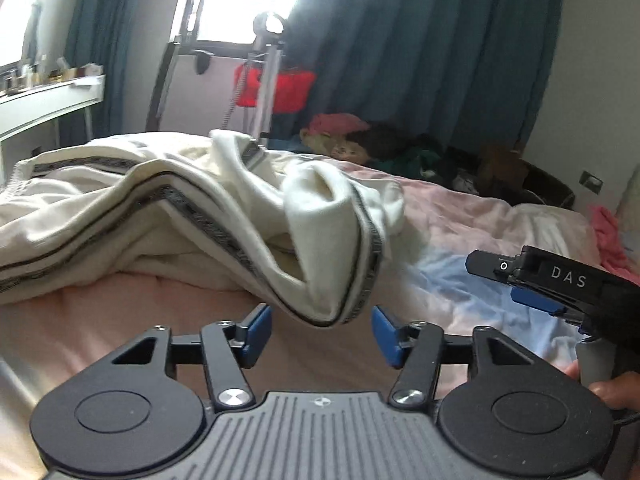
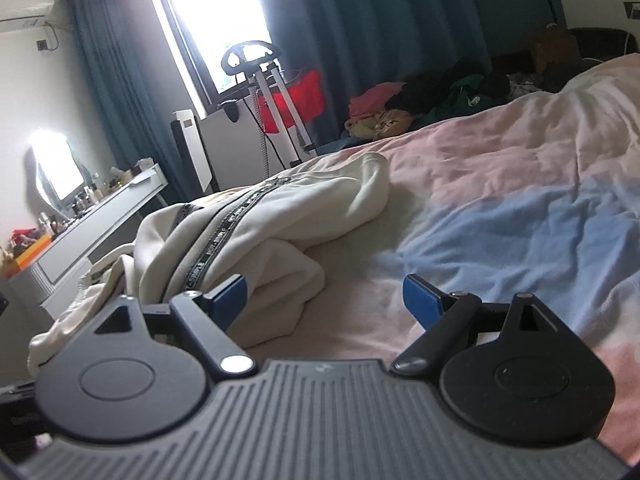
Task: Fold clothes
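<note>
A cream garment with grey lettered stripes [image 1: 192, 208] lies crumpled on the bed. It also shows in the right wrist view [image 2: 256, 236]. My left gripper [image 1: 320, 332] is open, its blue pads just short of a drooping fold of the garment [image 1: 336, 276], with nothing between them. My right gripper [image 2: 324, 300] is open and empty, close to the garment's right end, its left pad [image 2: 230, 292] beside the cloth. The right gripper's body [image 1: 560, 284] shows at the right of the left wrist view, held by a hand.
The bed has a pink and blue cover [image 2: 500, 216]. A pile of clothes [image 1: 360, 140] lies at the bed's far side. A garment steamer stand [image 1: 266, 72], dark curtains [image 1: 420, 48] and a white dressing table [image 2: 100, 232] stand beyond.
</note>
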A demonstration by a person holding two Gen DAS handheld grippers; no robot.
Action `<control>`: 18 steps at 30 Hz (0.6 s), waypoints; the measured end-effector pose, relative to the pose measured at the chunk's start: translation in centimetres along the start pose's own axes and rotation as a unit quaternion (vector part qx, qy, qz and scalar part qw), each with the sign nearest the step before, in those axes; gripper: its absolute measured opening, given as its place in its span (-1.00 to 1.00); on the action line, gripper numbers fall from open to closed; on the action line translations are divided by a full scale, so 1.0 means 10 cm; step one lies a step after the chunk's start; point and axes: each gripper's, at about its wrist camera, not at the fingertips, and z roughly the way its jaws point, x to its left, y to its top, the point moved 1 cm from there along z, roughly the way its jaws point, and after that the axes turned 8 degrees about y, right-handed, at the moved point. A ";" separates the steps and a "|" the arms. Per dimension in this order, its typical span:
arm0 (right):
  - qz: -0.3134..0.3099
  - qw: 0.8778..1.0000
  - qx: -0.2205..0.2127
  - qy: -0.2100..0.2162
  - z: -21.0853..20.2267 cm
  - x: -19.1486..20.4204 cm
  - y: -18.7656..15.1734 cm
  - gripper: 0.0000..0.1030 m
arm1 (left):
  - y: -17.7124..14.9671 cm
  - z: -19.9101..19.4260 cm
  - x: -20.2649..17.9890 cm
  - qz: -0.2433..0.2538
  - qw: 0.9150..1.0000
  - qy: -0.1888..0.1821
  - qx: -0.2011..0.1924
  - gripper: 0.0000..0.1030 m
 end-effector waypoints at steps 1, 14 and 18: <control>-0.003 1.000 0.005 0.001 0.04 0.02 0.02 0.69 | 0.02 0.00 0.04 -0.009 1.000 0.002 0.001 0.16; -0.064 0.993 0.091 -0.028 2.04 0.74 1.15 0.61 | 0.22 0.10 0.69 -0.108 0.991 0.070 -0.039 0.45; -0.064 0.985 0.146 -0.060 2.86 0.77 1.24 0.60 | 0.17 0.32 0.90 -0.144 0.987 0.067 -0.017 0.45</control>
